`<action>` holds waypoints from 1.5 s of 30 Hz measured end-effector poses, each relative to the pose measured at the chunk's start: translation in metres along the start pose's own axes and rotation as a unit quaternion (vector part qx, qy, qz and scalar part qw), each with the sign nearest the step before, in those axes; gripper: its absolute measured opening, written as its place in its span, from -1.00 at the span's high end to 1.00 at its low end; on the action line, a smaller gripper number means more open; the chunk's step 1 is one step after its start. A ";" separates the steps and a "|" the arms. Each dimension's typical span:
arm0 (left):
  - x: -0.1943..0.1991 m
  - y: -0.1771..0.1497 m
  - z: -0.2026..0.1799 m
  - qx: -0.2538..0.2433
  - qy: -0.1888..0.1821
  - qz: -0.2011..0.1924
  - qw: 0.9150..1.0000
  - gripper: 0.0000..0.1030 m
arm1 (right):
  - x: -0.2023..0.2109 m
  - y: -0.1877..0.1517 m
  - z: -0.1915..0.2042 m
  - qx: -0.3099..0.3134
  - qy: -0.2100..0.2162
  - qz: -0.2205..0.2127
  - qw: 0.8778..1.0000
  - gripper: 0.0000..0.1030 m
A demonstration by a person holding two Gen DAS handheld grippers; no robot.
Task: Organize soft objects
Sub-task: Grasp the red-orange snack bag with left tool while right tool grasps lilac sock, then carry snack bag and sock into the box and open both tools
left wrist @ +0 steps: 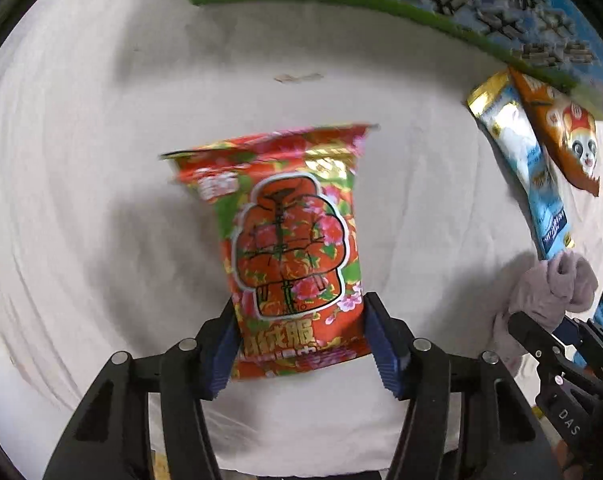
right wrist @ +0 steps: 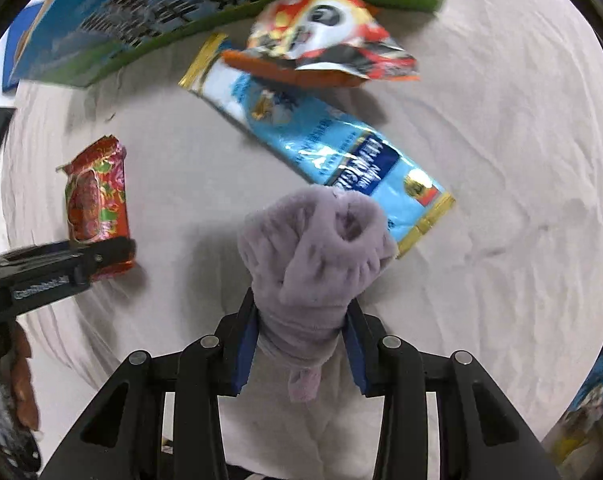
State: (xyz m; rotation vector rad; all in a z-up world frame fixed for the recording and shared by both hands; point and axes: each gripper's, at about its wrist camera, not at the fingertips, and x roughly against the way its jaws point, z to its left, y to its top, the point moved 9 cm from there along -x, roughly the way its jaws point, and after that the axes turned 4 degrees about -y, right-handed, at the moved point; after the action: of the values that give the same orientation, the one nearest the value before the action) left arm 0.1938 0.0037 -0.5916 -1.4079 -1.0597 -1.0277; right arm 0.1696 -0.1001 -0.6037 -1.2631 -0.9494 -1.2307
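Gripping low on the red floral packet (left wrist: 297, 240), the left gripper (left wrist: 301, 344) has its blue pads pressed against both side edges at lower centre of the left wrist view; the packet stands up from the white cloth (left wrist: 81, 200) and looks lifted or tilted. The right gripper (right wrist: 301, 344) is clenched around the waist of a bundled lilac fleece piece (right wrist: 317, 248) at lower centre of its own view. To do this step well, I would keep both squeezes gentle, carry each item level, and set them down apart from the blue sachet (right wrist: 313, 136) and the panda packet (right wrist: 325, 36) lying in the upper middle. A green-and-blue carton (right wrist: 141, 12) runs along the upper left; its inside is not visible, so its contents cannot be told.
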 end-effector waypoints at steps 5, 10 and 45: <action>0.002 0.013 -0.012 0.039 -0.027 -0.012 0.999 -0.09 | -0.006 0.001 0.012 -0.016 -0.002 0.000 1.000 0.06; -0.013 0.023 -0.015 0.032 -0.004 -0.011 0.999 -0.06 | -0.005 -0.002 0.002 -0.057 -0.001 0.004 0.998 0.06; 0.214 0.011 -0.084 -0.077 -0.096 -0.173 0.977 0.14 | 0.225 0.041 0.024 -0.070 0.117 -0.156 0.978 0.26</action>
State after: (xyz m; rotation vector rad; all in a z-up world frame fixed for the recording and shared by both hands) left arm 0.2520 -0.0649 -0.3798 -1.5015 -1.4296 -1.2625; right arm 0.2456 -0.1110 -0.3869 -1.0704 -0.9225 -1.6788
